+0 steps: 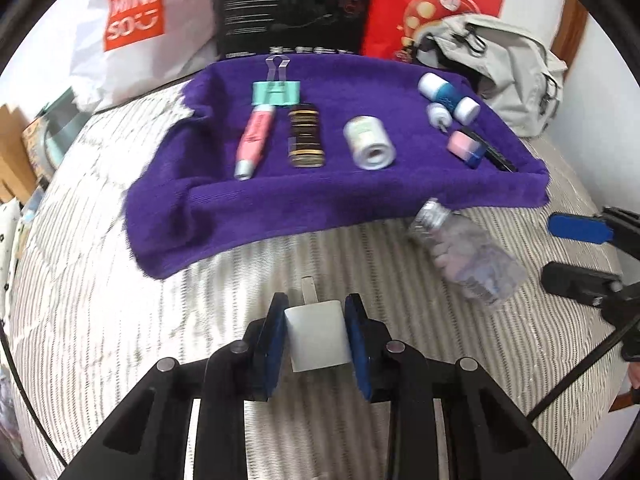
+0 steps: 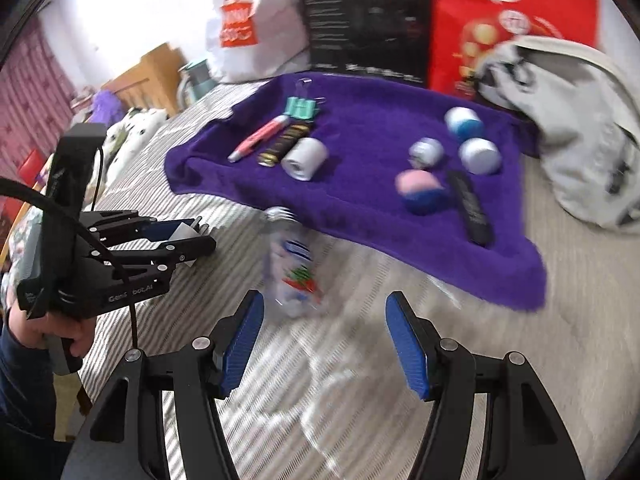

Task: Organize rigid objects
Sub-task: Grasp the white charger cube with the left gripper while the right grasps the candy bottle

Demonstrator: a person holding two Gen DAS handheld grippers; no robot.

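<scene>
Nearest, over the striped bed (image 1: 100,280): left hand-held gripper (image 1: 316,330) clamped on a white plug adapter (image 1: 318,334); right hand-held gripper (image 2: 324,344) spread apart, holding nothing. Beyond, a clear plastic bottle (image 1: 468,256) lies on the bedcover beside the purple towel (image 1: 280,208), which carries a binder clip (image 1: 276,92), pink tube (image 1: 254,140) and tape roll (image 1: 370,142).
</scene>
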